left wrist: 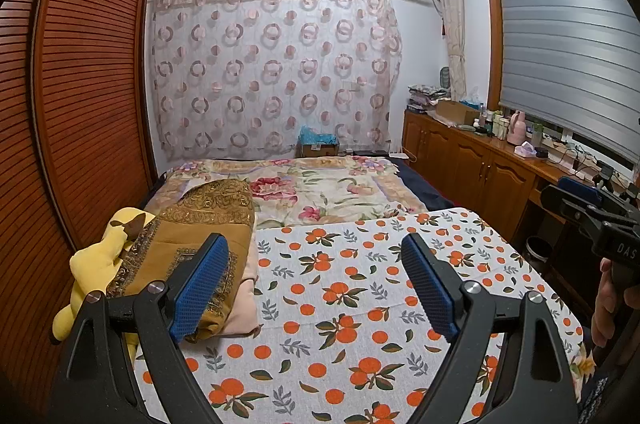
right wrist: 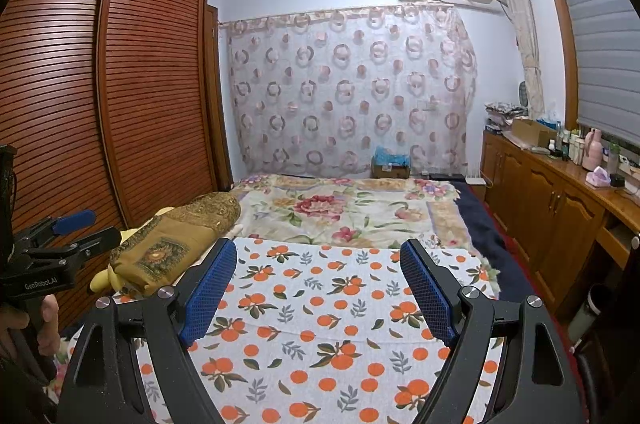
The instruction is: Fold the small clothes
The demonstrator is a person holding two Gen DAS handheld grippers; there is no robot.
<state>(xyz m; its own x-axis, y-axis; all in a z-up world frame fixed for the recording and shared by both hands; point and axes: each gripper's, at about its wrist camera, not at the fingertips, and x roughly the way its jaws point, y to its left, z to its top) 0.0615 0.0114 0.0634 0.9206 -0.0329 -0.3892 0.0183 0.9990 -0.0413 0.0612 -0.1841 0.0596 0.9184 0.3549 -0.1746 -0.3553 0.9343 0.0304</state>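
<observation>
Both hand-held grippers (left wrist: 314, 280) (right wrist: 318, 284) agape above orange-print cloth (left wrist: 340, 304)

You are looking at a bed (left wrist: 424, 194) with a dark blue sheet showing along its right edge. A white cloth with oranges and leaves (left wrist: 360, 304) lies flat on the near part, and a flowery blanket (left wrist: 328, 192) is spread on the far part. On the left side sits a brown and gold folded blanket (left wrist: 200, 224) on top of a pink folded one (left wrist: 246, 308), with a yellow soft toy (left wrist: 96, 256) touching them.
</observation>
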